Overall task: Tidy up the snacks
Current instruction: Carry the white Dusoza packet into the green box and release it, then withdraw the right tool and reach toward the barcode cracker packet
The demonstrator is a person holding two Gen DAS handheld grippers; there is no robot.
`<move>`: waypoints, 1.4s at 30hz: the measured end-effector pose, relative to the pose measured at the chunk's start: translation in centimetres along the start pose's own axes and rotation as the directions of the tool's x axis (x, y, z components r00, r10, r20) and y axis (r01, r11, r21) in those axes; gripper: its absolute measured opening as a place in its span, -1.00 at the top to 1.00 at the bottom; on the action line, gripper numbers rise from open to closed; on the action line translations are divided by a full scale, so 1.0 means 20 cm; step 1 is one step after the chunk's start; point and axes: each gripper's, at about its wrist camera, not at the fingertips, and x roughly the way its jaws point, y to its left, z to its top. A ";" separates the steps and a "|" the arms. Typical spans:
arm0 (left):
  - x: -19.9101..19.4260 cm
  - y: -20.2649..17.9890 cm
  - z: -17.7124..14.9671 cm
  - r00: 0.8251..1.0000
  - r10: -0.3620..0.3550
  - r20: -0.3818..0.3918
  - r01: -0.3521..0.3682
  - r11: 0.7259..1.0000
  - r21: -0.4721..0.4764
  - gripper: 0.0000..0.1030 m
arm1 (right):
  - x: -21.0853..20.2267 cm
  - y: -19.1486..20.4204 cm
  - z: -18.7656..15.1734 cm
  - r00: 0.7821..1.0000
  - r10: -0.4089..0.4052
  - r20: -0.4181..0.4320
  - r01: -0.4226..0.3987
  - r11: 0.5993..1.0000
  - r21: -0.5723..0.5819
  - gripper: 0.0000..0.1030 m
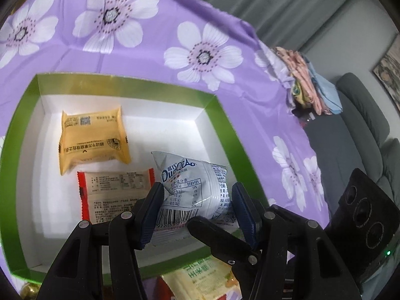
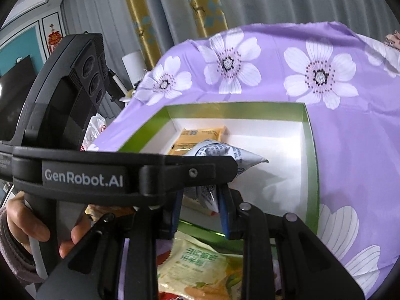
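Nearest, the left gripper (image 1: 197, 212) is clamped on the grey-white snack packet (image 1: 190, 187) over the green-rimmed box (image 1: 225, 125); the right gripper (image 2: 200, 210) pinches the same packet's corner; beyond lie the yellow packet (image 1: 92, 137) and red-edged packet (image 1: 112, 190); placing seems underway, so next lower and release onto bare floor.

Tablecloth (image 1: 150, 57) is lilac with big white flowers, dark-dotted centres; the box (image 1: 222, 115) has green walls outside and a plain white inside. Packets: one mustard-yellow with dark print (image 1: 92, 137), one beige with red zigzag ends (image 1: 112, 190), one pale grey-white with blue lettering and a black barcode (image 1: 192, 190), one cream-yellow with green characters (image 2: 197, 265). Grippers are black with dark blue pads (image 1: 242, 207), sofa (image 1: 360, 125) grey, curtain (image 2: 200, 5) gold with teal blocks.
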 end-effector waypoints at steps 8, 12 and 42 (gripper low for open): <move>0.05 0.00 0.01 0.999 0.042 -0.010 -0.043 0.999 -0.028 -0.15 | 0.03 -0.02 0.01 0.999 -0.048 -0.012 0.048 0.998 0.034 0.05; 0.03 -0.04 0.02 0.996 0.085 0.027 -0.085 0.996 0.004 -0.62 | -0.05 -0.02 0.02 0.998 -0.054 0.033 0.052 0.998 0.038 -0.22; -0.39 -0.24 -0.76 0.992 0.071 0.108 -0.048 0.979 -0.198 -0.90 | -0.75 -0.45 -0.47 0.988 -0.153 0.037 0.143 0.970 0.195 -0.69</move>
